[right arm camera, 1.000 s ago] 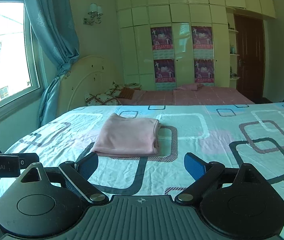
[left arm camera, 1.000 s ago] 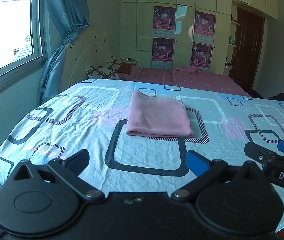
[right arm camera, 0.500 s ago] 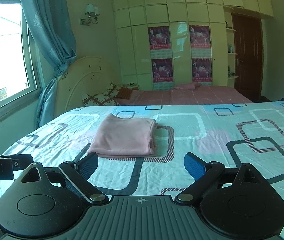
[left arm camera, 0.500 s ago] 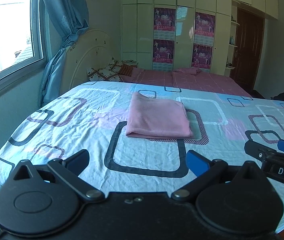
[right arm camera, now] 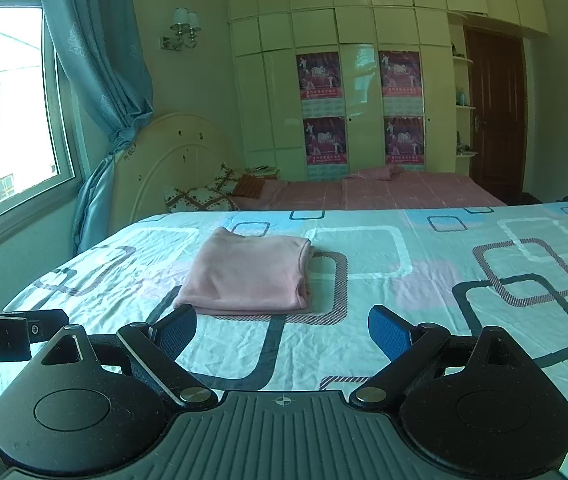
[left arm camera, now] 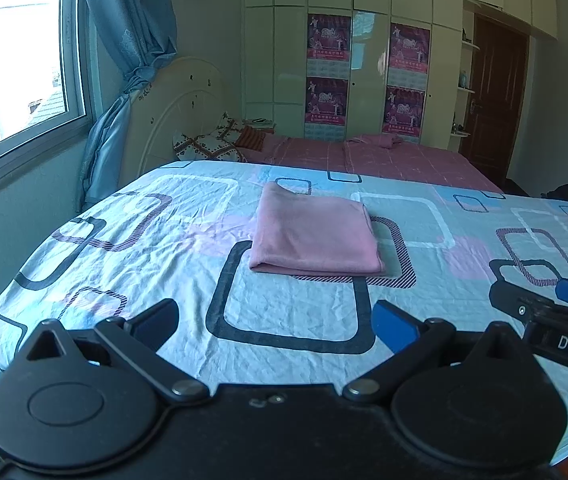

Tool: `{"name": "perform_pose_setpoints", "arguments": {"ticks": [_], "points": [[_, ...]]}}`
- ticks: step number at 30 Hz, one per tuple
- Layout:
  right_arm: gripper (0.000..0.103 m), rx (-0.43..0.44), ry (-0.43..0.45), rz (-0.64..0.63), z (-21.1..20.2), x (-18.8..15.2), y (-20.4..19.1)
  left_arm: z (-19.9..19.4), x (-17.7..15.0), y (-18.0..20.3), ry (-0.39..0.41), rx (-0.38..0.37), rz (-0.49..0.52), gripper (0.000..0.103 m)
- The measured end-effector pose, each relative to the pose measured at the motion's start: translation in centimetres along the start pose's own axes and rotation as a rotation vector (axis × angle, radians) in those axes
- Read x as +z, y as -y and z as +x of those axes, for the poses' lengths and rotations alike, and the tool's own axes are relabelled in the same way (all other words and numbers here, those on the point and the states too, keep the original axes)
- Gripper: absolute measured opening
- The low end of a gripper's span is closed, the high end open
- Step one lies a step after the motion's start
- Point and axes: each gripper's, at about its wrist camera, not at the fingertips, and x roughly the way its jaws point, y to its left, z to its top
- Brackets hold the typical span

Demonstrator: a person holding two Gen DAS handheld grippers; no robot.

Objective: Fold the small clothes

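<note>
Apparently nothing is changing: both the left gripper (left arm camera: 273, 322) and right gripper (right arm camera: 281, 326) are staying spread, empty, below the folded pink cloth (right arm camera: 245, 276) at frame centre; folding looks finished.

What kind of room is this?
Most likely a bedroom. There's a bed with a pink sheet and a curved headboard, pillows, and a tall wardrobe. A folded pink garment lies on a patterned sheet.

- Left hand-held gripper (left arm camera: 273, 322): jaws spread wide, nothing between them.
- Folded pink garment (left arm camera: 316, 232) flat on patterned bed sheet (left arm camera: 155, 232), well ahead.
- Right hand-held gripper (left arm camera: 556, 300) at right edge.
</note>
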Motion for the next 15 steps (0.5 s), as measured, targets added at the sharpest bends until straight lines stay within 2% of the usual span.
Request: {"name": "perform_pose_setpoints", "arguments": {"ticks": [15], "points": [[0.092, 0.003, -0.001, -0.002, 0.05, 0.01, 0.08, 0.08, 0.02, 0.06, -0.001, 0.0, 0.001, 0.102]]}}
